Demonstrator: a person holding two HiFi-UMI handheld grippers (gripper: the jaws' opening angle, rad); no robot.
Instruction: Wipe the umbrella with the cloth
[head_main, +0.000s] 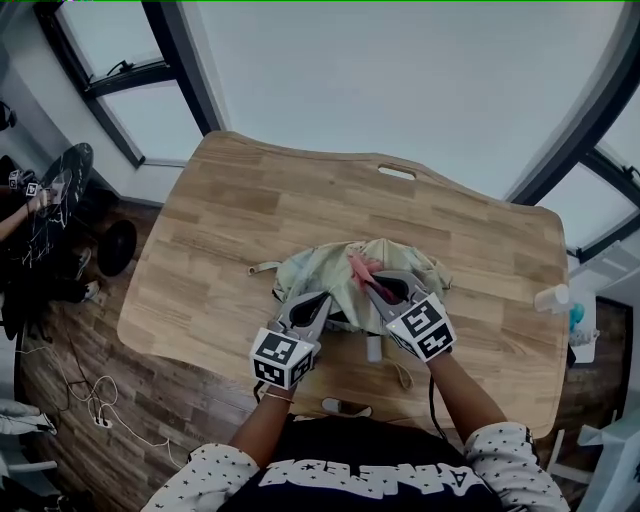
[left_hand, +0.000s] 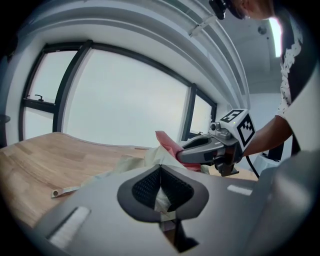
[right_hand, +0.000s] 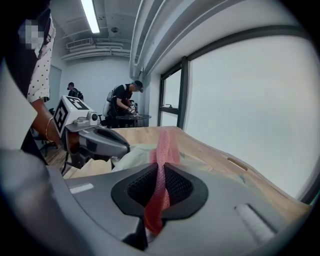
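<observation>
The umbrella (head_main: 335, 282) is lying bunched near the tabletop (head_main: 240, 200)'s near edge, with open wood stretching toward the far edge. The left gripper (head_main: 318, 303) is pinching its pale fabric. The right gripper (head_main: 376, 287) is clamping the pink cloth (head_main: 360, 267) just above.

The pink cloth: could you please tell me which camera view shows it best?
The right gripper view: the pink cloth fills the centre, pinched in the right hand-held gripper. The head view shows a small pink patch on the umbrella; the left gripper view, one corner.
</observation>
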